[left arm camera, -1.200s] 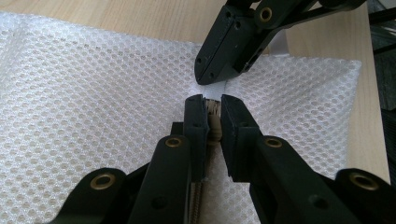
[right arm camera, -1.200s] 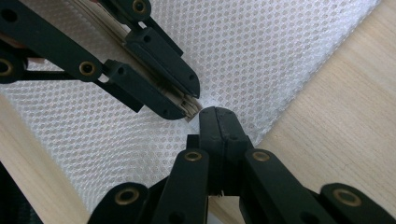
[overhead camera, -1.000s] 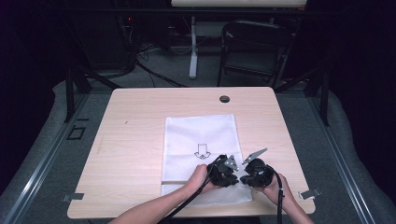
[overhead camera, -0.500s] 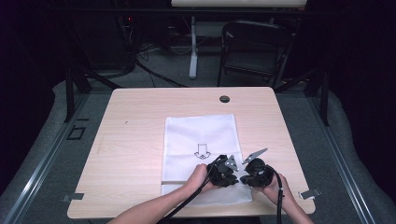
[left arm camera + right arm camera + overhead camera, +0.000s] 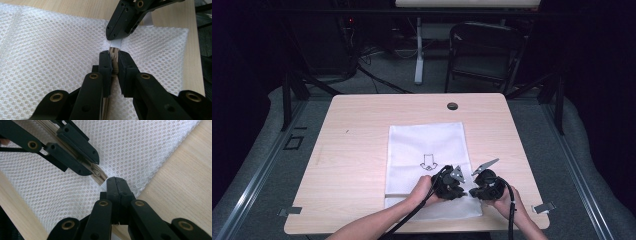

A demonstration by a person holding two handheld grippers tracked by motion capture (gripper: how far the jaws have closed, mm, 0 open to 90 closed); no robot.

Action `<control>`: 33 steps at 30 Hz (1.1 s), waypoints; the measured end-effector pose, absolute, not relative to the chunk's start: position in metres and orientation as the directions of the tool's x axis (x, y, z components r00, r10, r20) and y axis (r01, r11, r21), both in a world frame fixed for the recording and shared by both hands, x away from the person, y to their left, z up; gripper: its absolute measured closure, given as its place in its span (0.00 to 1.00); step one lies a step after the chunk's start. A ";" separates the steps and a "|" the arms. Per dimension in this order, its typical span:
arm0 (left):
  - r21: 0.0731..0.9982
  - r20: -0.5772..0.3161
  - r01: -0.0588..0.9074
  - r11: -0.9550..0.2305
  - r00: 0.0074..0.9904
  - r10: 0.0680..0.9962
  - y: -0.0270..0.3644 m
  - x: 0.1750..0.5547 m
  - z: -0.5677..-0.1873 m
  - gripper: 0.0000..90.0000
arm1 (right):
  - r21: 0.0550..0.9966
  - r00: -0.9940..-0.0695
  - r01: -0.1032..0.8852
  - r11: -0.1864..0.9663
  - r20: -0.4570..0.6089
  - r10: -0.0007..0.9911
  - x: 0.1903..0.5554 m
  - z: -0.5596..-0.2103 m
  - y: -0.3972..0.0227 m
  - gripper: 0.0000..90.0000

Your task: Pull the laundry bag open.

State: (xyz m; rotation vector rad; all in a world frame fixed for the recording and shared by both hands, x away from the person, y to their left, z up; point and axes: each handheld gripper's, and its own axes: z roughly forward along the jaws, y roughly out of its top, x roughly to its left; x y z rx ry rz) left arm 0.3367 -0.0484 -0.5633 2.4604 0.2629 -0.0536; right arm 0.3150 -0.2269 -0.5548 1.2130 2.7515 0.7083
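We see a white mesh bag (image 5: 427, 165) lying flat on a wooden table (image 5: 352, 150), toward the near right part of the top, with a small arrow mark (image 5: 428, 161) printed on it. Both grippers meet over the bag's near right area, close to its right edge. In the left gripper view, the left gripper (image 5: 114, 56) has its jaws pinched on the beige zipper (image 5: 115, 66) that runs along the mesh; the zipper strip passes between the two pads and out toward the camera. Just beyond its tips, the right gripper (image 5: 115, 40) bears down on a small white tab (image 5: 115, 44) at the zipper's end. In the right gripper view, the right gripper (image 5: 116, 179) has its jaws fully closed, tips together at the zipper's end, where we take them to clamp the tab, though the tab itself is hidden there. The left gripper (image 5: 93, 171) lies just beside them, on the zipper (image 5: 98, 176). From the high view, we see the hands (image 5: 424, 187) holding both tools side by side, almost touching.
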 end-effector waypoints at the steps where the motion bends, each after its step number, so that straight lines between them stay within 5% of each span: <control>1: 0.612 -0.105 0.200 -0.766 0.980 0.172 -0.047 0.337 -0.563 0.91 | 0.428 -0.690 0.687 0.587 0.133 0.711 0.315 -0.555 -0.227 1.00; 33: 0.593 -0.125 0.205 -0.779 0.979 0.163 -0.038 0.343 -0.562 0.91 | 0.414 -0.680 0.695 0.588 0.112 0.724 0.313 -0.554 -0.223 1.00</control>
